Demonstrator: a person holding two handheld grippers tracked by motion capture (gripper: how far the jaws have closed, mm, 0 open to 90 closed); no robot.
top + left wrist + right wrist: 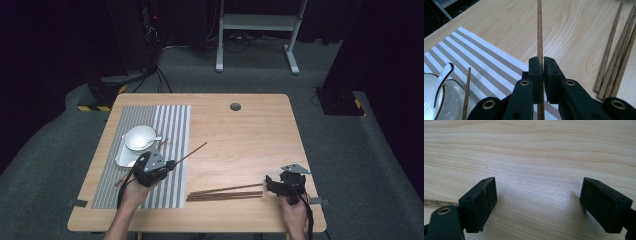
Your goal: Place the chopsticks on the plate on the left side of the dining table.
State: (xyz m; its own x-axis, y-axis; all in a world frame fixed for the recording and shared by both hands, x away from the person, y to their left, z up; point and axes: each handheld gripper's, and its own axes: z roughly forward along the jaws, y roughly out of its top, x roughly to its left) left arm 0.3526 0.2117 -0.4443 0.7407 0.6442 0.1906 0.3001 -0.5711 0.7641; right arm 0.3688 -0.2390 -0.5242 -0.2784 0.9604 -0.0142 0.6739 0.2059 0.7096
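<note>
Nearest me, my right gripper rests on the bare table at the near right, jaws spread wide with nothing between them, just right of the loose chopsticks. My left gripper sits over the striped mat, jaws pinched tight on a single chopstick that runs out toward the far right. Beyond it stand the white bowl with its spoon and another chopstick already lying by the bowl. I judge the grip narrow: the stick could pivot or slide between the pads as I lower it, and its back end might knock the bowl.
</note>
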